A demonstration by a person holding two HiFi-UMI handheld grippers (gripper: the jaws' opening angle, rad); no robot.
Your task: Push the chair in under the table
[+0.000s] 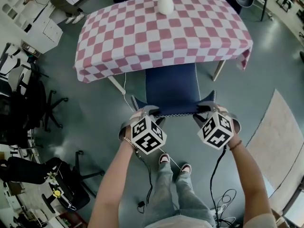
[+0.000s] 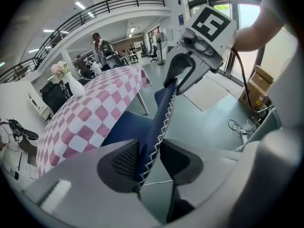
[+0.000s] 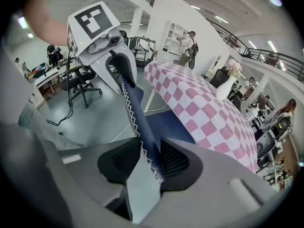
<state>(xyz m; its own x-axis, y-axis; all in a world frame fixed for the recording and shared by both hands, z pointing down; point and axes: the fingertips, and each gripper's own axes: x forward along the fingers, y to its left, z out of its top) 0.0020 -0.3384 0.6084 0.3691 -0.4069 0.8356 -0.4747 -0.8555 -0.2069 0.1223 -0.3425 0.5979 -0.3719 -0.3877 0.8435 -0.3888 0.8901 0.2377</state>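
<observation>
A blue chair stands at the near side of the table, which wears a pink-and-white checked cloth; the seat's far end is hidden under the cloth's edge. The backrest's top edge, with white zigzag stitching, faces me. My left gripper straddles its left corner and my right gripper its right corner. In the left gripper view the backrest lies against one pad of the left gripper, with a gap to the other. The right gripper shows the same around the backrest. Both stand open.
A white vase stands on the table's far side. Black office chairs crowd the left. A pale rug lies to the right. Cables trail on the floor by the person's shoes.
</observation>
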